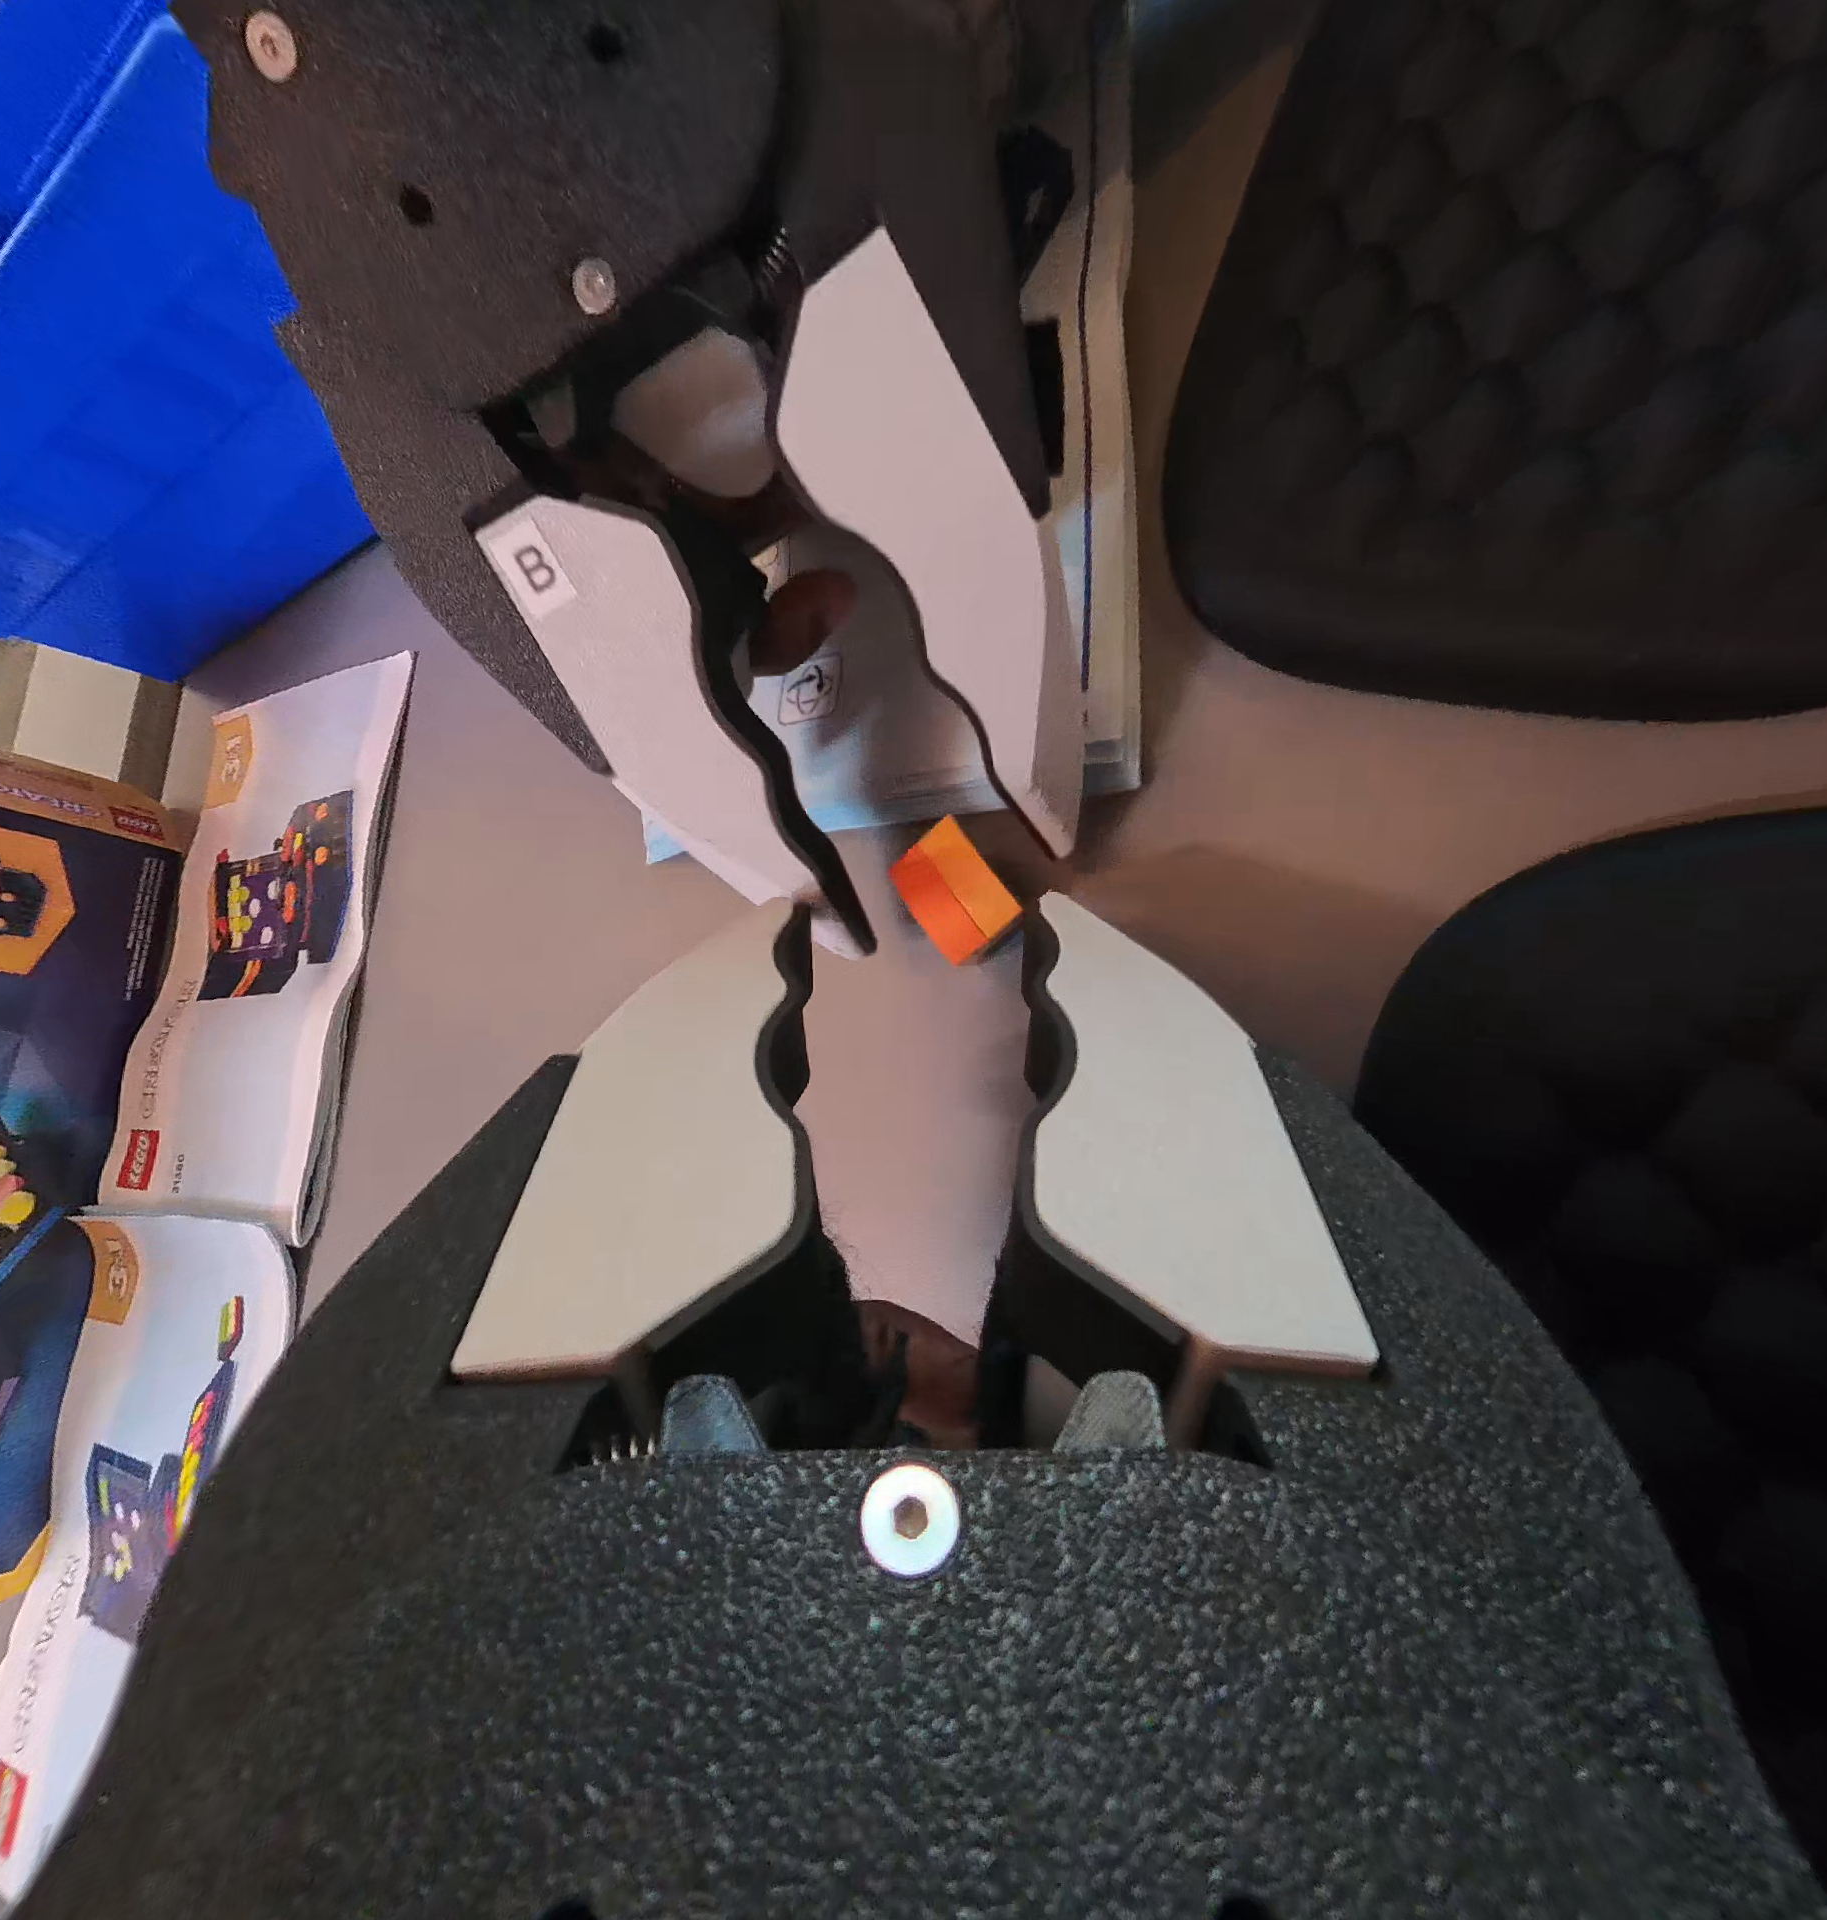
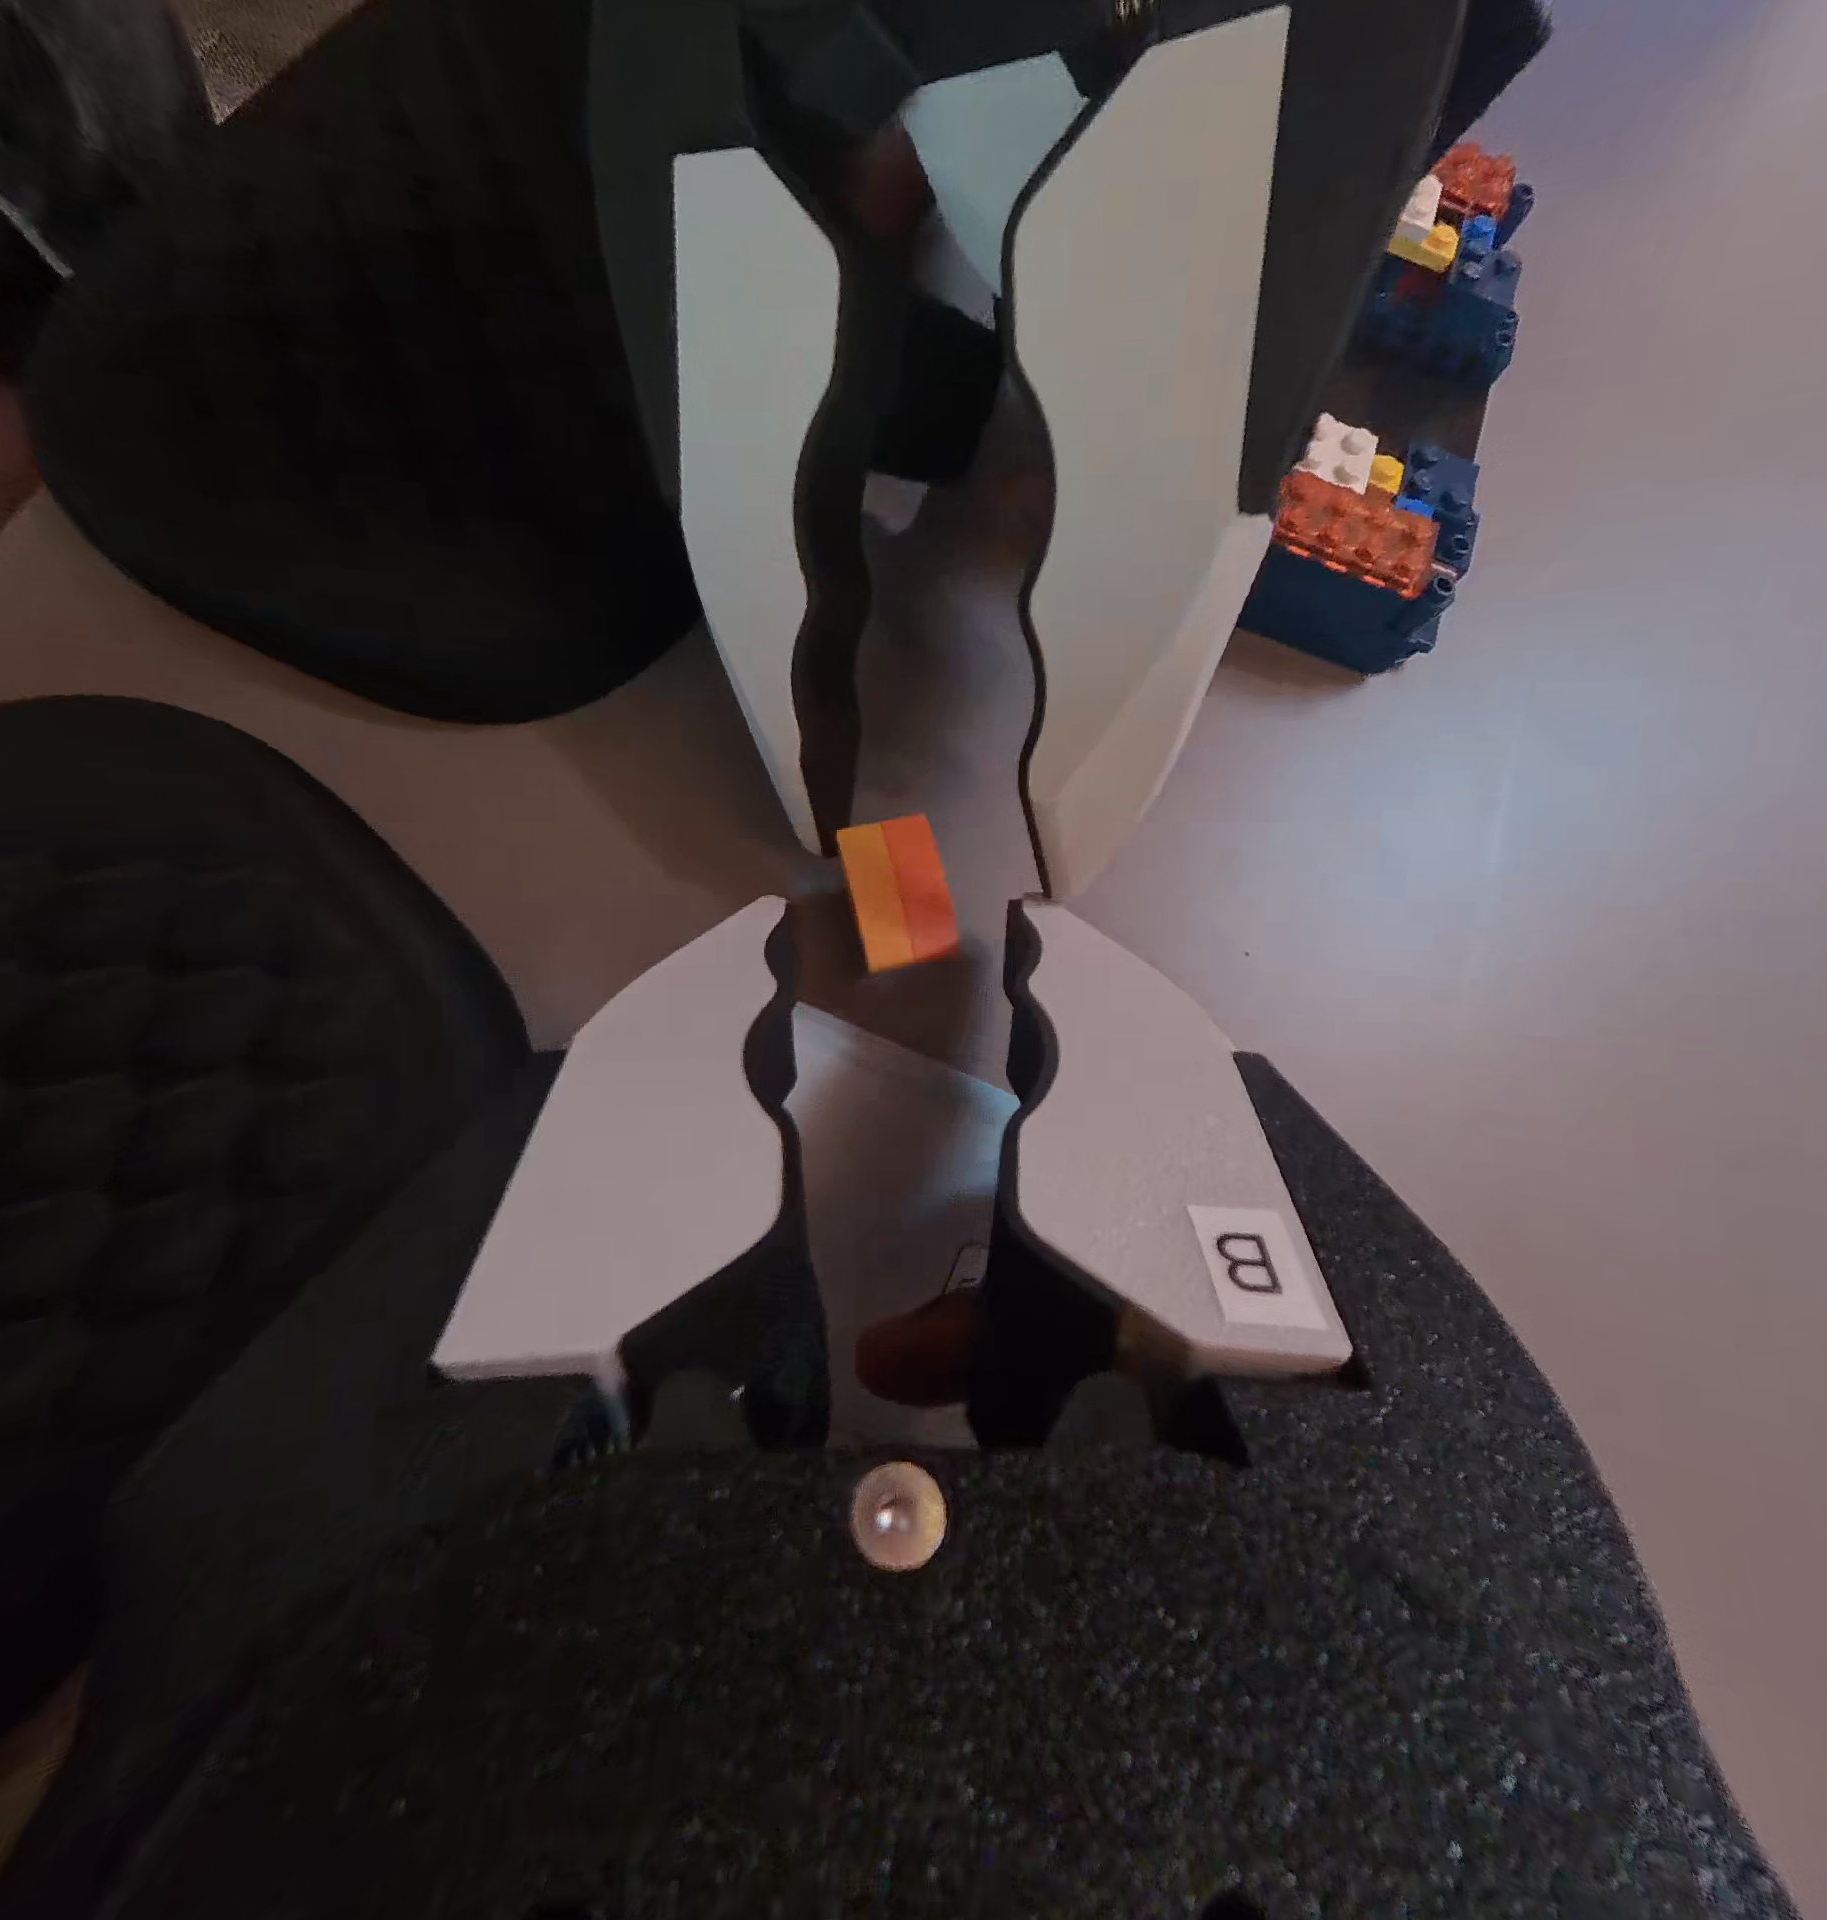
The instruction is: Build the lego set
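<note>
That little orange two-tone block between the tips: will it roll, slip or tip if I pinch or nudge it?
The orange block looks boxy and flat-faced, so it probably won't roll. It looks smooth and small, so it may slip or twist. Both hand-held grippers stand open.

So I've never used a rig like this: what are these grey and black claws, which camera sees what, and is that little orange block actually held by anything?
Each claw is a hand-held two-finger gripper with a camera looking along its fingers. In the left wrist view the left gripper fills the bottom and the right gripper reaches in from the top; the right wrist view mirrors this. They meet tip to tip over a pale table. Both stand open. The orange block, two orange shades side by side, sits between the tips, gaps showing beside it, so neither grips it. Nearby lie booklets, a blue bin, dark cushions and brick builds.
</note>
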Demonstrator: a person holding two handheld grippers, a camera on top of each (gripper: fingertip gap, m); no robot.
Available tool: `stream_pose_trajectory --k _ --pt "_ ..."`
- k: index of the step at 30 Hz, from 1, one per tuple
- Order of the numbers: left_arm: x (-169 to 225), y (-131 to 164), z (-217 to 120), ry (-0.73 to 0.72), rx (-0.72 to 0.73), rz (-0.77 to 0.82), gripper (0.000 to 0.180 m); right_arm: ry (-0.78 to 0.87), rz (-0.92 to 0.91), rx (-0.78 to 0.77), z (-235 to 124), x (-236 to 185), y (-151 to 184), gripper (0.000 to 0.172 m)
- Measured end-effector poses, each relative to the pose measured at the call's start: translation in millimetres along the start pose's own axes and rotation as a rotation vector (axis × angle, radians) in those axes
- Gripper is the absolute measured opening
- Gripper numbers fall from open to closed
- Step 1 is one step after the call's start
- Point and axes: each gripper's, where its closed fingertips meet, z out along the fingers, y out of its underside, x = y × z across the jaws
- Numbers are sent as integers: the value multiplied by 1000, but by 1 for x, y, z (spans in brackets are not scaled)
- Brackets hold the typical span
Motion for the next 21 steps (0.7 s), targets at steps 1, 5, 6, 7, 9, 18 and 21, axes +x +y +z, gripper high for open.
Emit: stream_pose_trajectory --k 1,5,6,7,9,18,21 --pt "0 1 -1 0 1 4 39 -8 1 0 2 0 0 31" --pt "-2 2 -2 -18 16 1 43 -15 9 14 1 0 0 18" --pt "-5 2 -4 -32 23 -3 42 -5 24 24 -1 2 0 17" --pt "-9 0 -6 -47 42 -16 41 7 41 49 -5 4 -2 17" --pt "-18 -7 -13 -79 105 -67 40 27 85 116 -14 8 -9 17" --pt "-63 -45 -66 -224 558 -341 49 159 333 452 -72 25 -44 17" --pt "-75 -50 -75 -219 681 -519 52 210 379 631 -90 25 -62 17"
